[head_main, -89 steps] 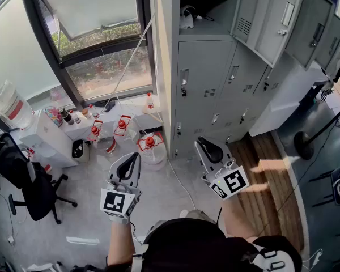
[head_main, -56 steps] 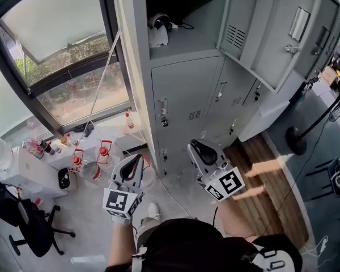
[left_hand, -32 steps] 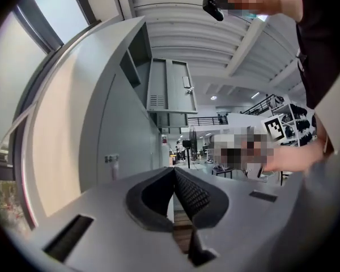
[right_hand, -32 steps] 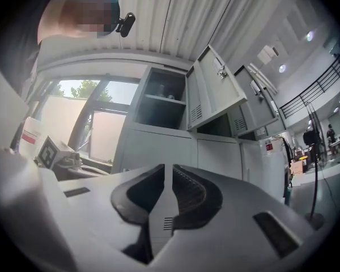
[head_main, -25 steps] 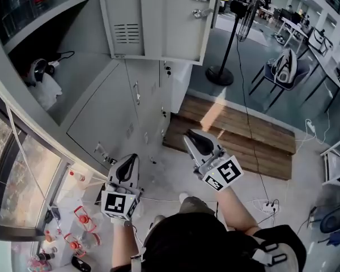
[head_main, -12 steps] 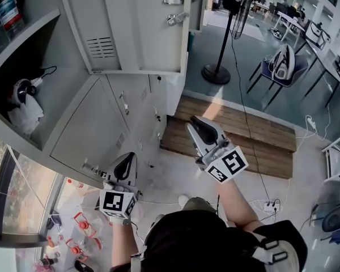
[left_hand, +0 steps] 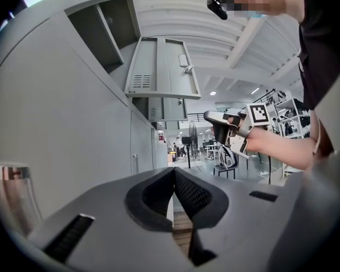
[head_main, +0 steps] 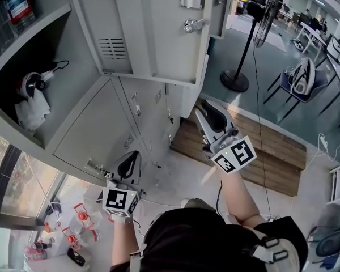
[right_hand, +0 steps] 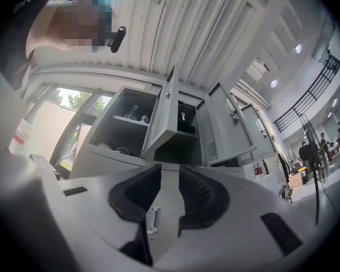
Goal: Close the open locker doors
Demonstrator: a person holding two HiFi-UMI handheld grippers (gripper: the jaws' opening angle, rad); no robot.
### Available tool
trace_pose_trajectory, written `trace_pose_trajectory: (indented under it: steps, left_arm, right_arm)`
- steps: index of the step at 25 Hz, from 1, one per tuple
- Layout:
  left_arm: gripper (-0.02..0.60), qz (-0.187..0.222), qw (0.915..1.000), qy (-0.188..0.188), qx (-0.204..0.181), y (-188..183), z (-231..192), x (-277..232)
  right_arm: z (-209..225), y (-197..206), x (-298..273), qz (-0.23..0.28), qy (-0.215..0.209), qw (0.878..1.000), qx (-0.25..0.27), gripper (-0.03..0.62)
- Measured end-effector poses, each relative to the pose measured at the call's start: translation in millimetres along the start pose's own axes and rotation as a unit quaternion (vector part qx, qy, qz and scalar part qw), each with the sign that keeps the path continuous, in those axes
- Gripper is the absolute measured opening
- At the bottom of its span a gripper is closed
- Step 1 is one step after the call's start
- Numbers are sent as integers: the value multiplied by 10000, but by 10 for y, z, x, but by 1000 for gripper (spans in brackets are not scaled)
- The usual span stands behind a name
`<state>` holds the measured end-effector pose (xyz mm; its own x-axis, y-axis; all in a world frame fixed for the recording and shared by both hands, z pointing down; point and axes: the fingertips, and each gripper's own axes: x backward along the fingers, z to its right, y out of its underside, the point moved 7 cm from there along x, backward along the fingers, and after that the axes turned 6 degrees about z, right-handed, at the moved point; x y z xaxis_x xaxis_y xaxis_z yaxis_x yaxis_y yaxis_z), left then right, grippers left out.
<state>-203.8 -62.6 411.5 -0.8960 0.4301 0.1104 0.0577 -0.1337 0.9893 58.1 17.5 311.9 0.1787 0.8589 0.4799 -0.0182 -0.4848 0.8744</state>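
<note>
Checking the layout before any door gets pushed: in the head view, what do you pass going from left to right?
white cloth → left gripper → right gripper → chair

**Right gripper raised toward the open door**

Since the earlier views, the person has walked from mid-floor up to the lockers (head_main: 96,132). The right gripper (head_main: 214,113) has risen closer to the open locker door (head_main: 158,33). Its jaws have just been opening slightly, with nothing between them.
</note>
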Motion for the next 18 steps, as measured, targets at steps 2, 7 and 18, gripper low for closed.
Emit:
trace_pose_trajectory:
  steps: [2, 7, 18]
  left_arm:
    - [9, -16, 10000, -67, -26, 18, -21, -31]
    - [9, -51, 9996, -280, -31, 23, -82, -89]
    - [9, 19, 9986, -530, 38, 31, -206, -47]
  right_arm:
    - [55, -6, -98, 77, -95, 9999, -4, 95]
    - [113, -24, -320, 209, -395, 9990, -15, 126]
    - [31, -154, -568, 418, -755, 9962, 146, 163]
